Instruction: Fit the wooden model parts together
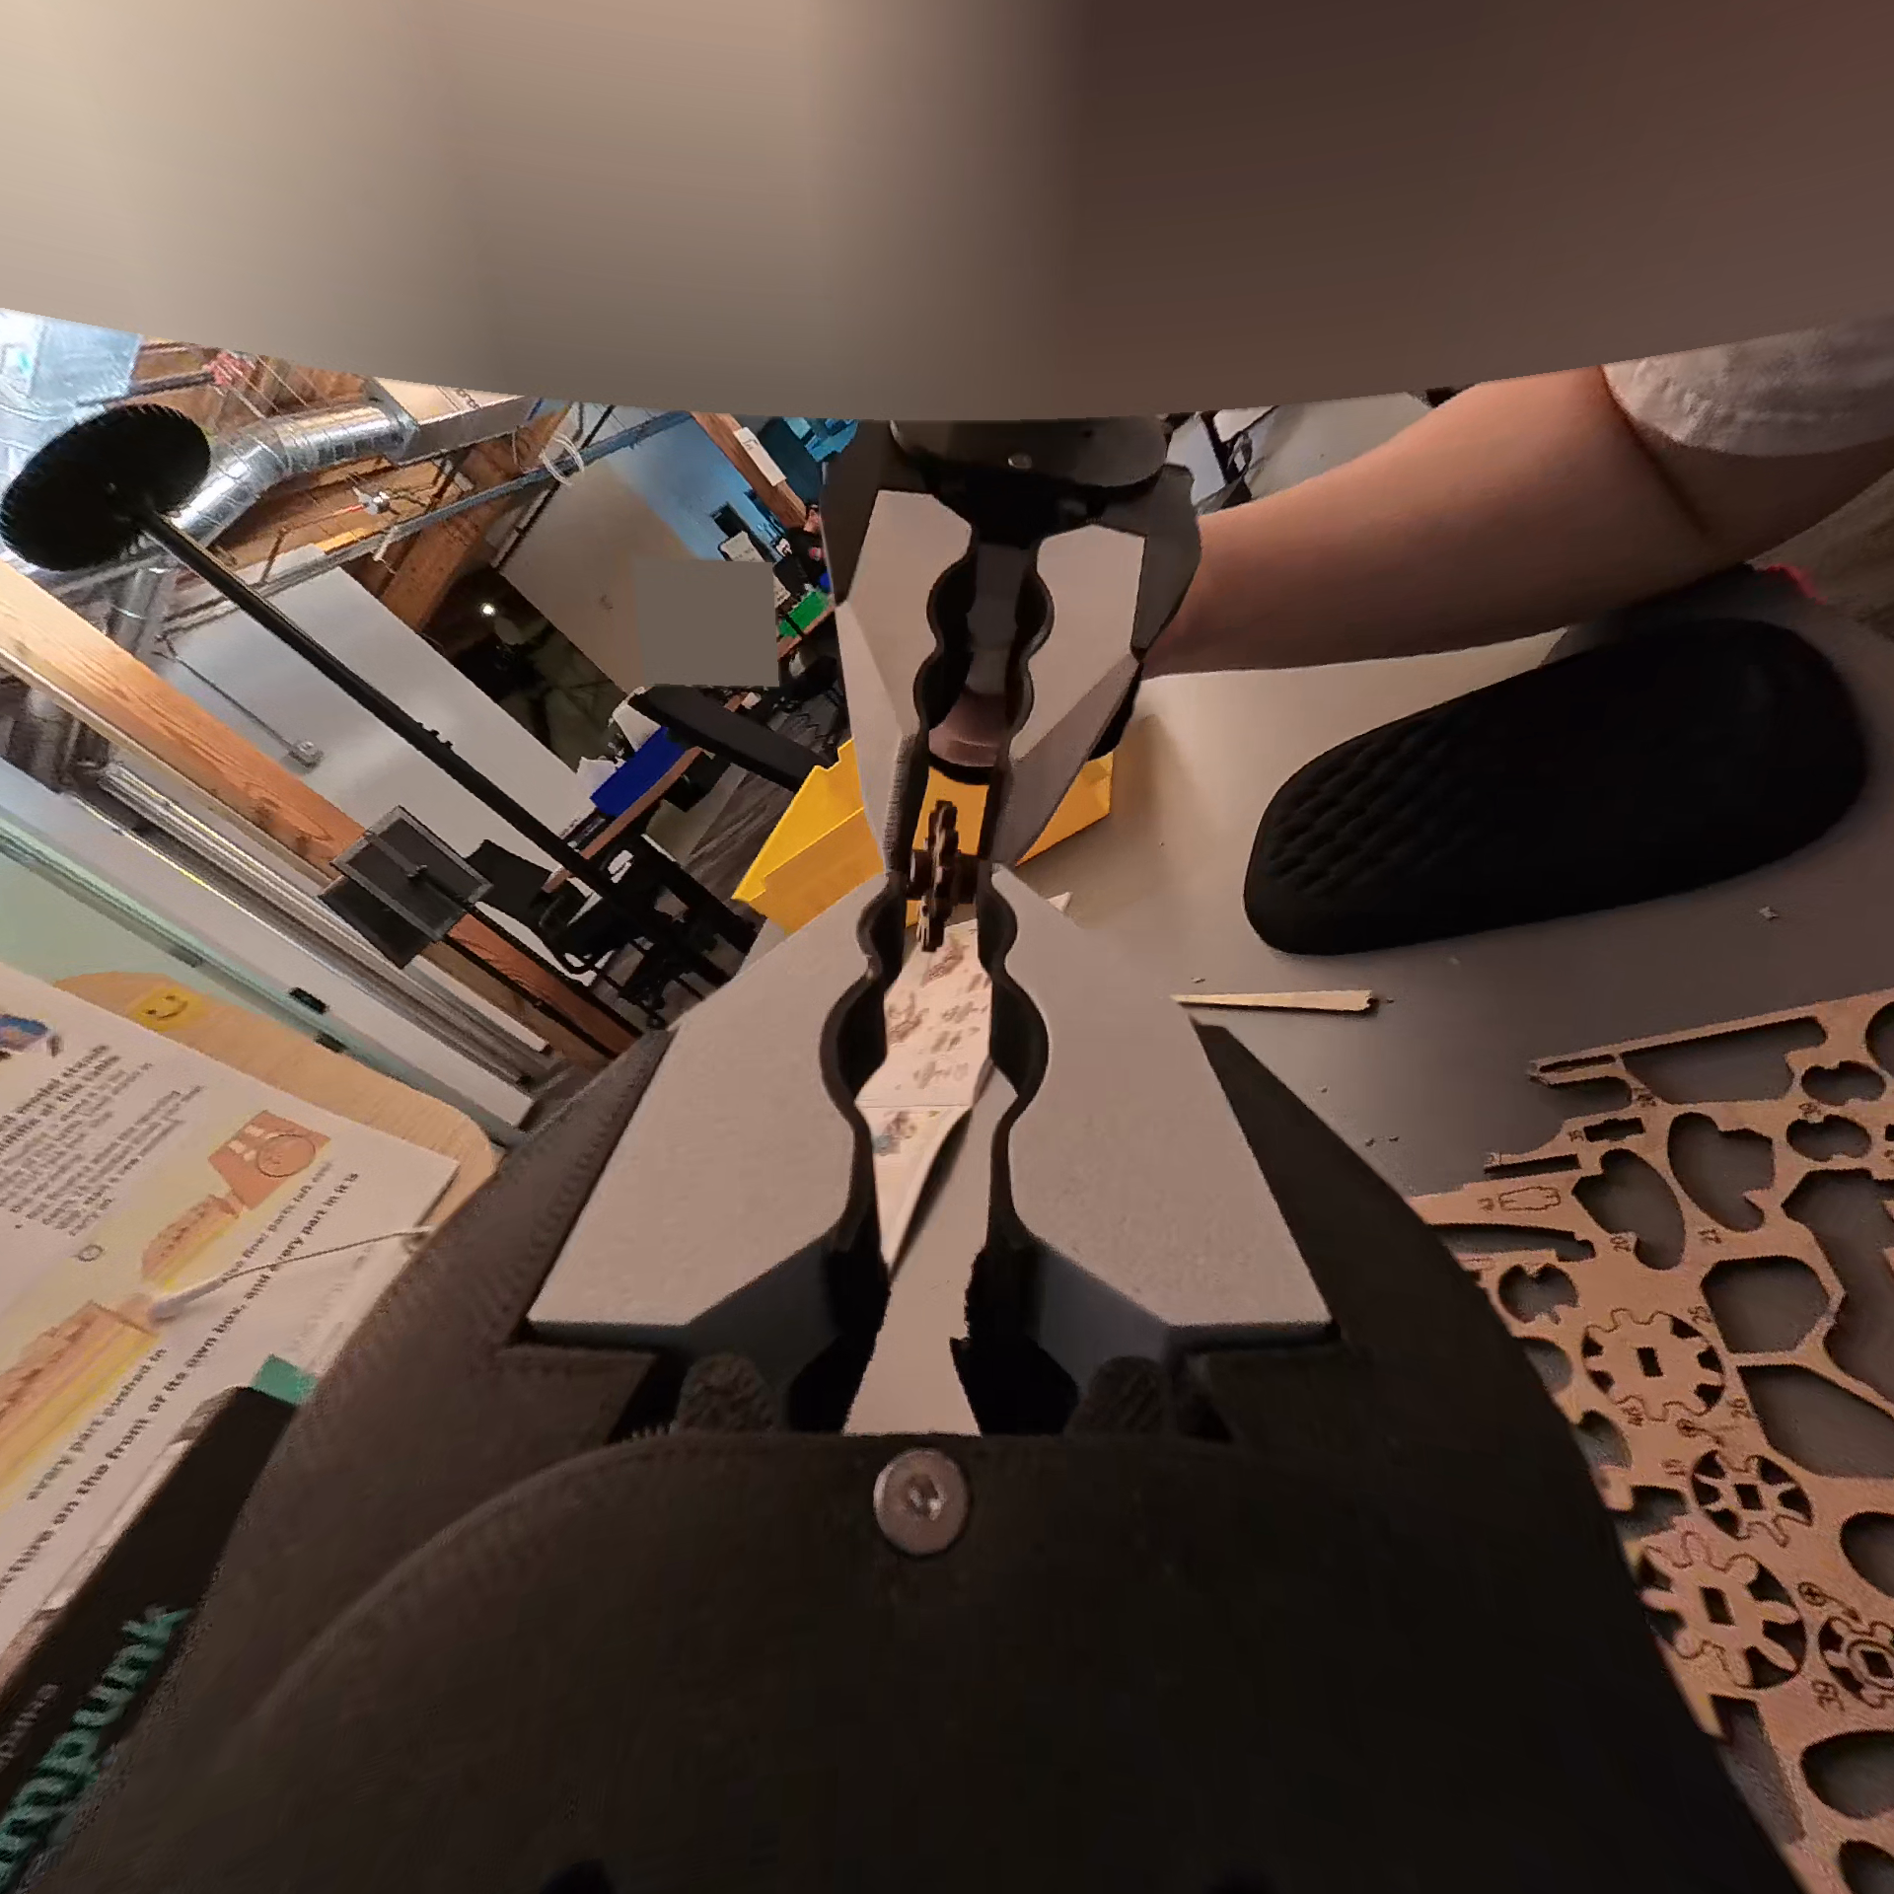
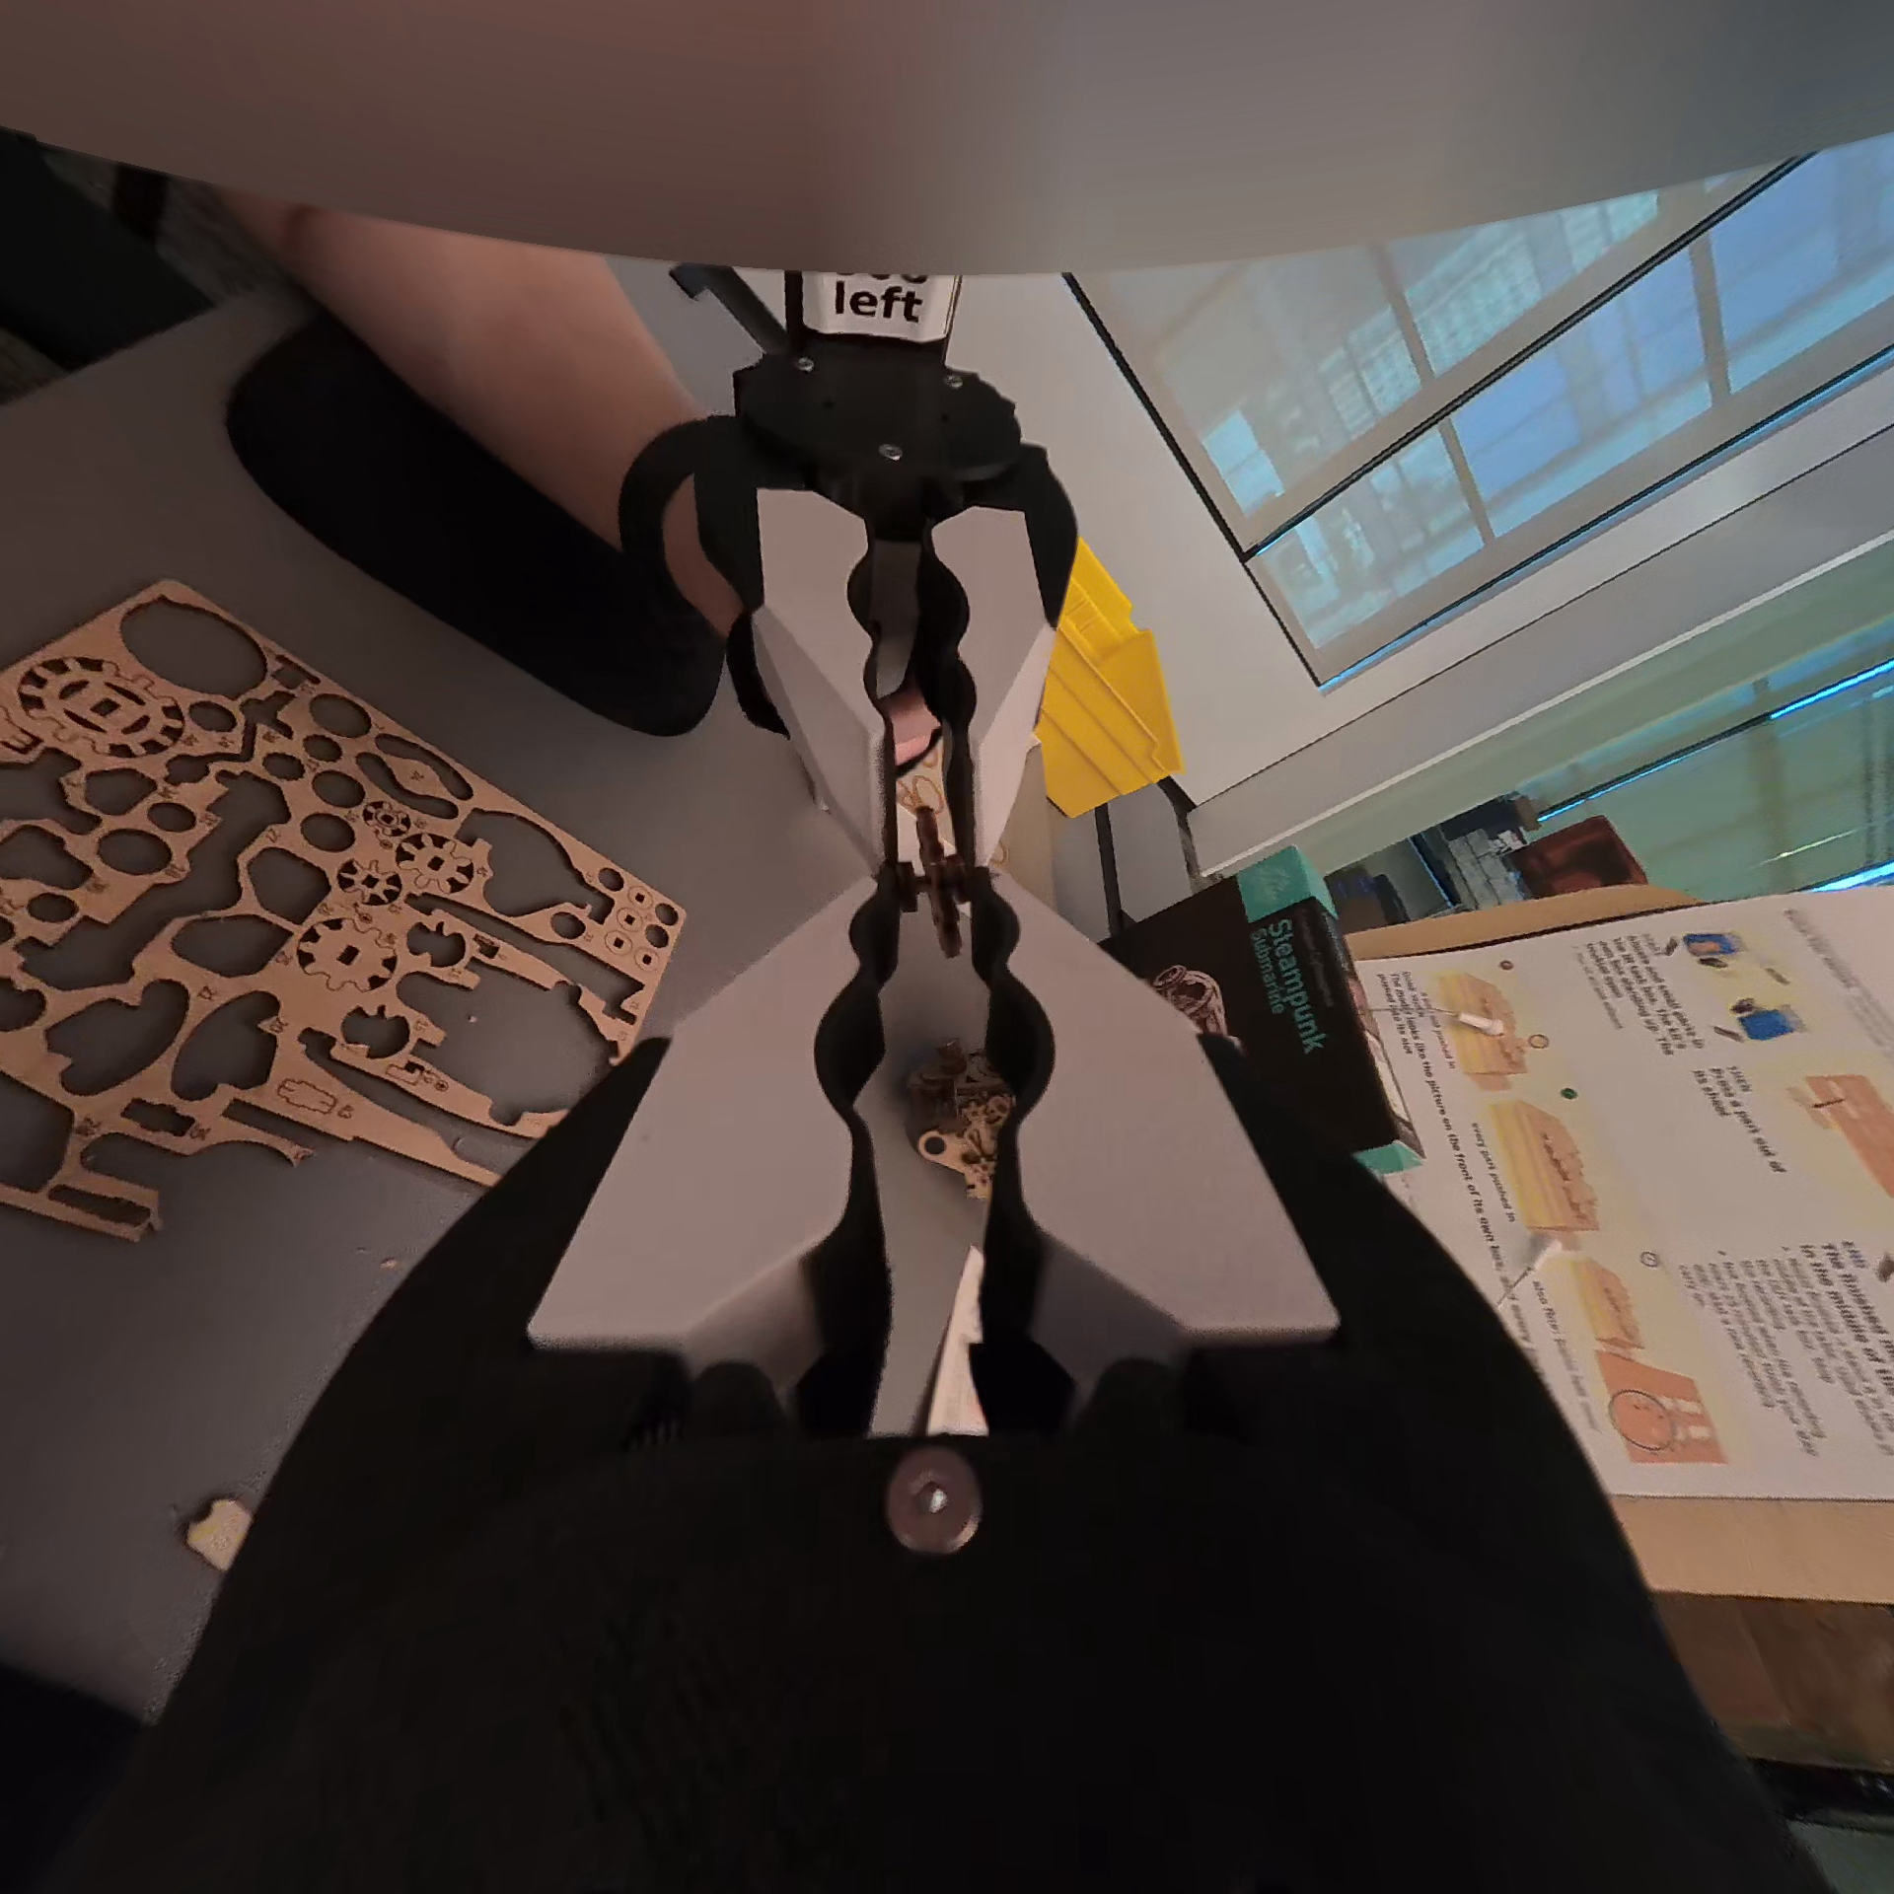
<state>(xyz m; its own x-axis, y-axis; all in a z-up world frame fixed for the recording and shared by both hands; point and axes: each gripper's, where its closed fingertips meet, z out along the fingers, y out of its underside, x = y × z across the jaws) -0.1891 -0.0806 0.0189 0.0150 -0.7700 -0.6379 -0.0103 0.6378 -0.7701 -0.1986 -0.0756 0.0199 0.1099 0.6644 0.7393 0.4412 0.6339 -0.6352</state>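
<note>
My left gripper (image 1: 938, 894) and my right gripper (image 2: 931, 888) meet tip to tip above the grey table (image 2: 256, 1384). Both have their jaws nearly closed. Small dark wooden gear parts (image 1: 935, 871) sit between the meeting fingertips. In the right wrist view a toothed gear (image 2: 949, 912) stands edge-on in my right fingertips, and a short peg-like piece (image 2: 931, 835) sits in the left gripper's fingertips (image 2: 928, 820). The two parts touch. How far one is seated in the other is hidden.
A laser-cut wooden sheet (image 2: 256, 902) with punched-out holes lies flat; it also shows in the left wrist view (image 1: 1691, 1332). Near it are a black padded rest (image 1: 1558, 789), a yellow bin (image 2: 1107, 697), an instruction sheet (image 2: 1640, 1179), a kit box (image 2: 1281, 1025) and a heap of loose parts (image 2: 958, 1107). Left and right tips are no more than a few centimetres apart.
</note>
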